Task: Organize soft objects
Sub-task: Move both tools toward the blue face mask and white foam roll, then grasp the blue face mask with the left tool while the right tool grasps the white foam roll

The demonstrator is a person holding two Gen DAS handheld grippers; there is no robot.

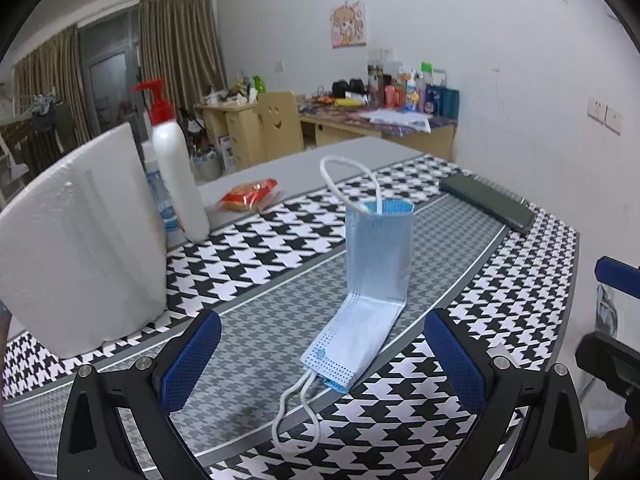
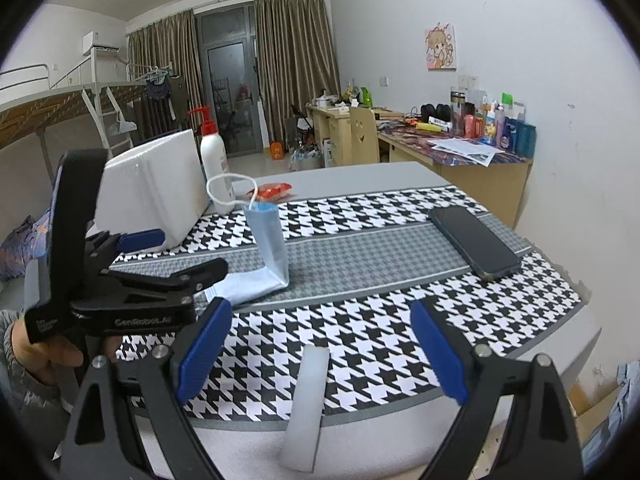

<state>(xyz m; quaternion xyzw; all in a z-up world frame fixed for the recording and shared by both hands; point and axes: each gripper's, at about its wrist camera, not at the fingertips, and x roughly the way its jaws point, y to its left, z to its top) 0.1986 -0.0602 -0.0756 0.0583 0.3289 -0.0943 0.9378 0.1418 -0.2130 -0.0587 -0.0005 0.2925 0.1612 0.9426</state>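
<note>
From the right wrist view the left gripper (image 2: pixel 132 256) covers the lower end of the blue face mask (image 1: pixel 370 276). The mask is bent: one half lies flat on the houndstooth table runner (image 1: pixel 280 240), the other stands upright, its ear loop (image 1: pixel 352 178) arching above. Both the left gripper and the right gripper (image 2: pixel 322 354) are spread wide, holding nothing. A white foam box (image 1: pixel 76 248) stands left; its inside cannot be seen.

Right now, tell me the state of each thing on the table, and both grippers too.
face mask: folded, far half standing, near half flat
left gripper: open, empty
right gripper: open, empty
phone: flat, screen dark
pump bottle: upright
foam box: upright beside the bottle
red packet: lying flat
</note>
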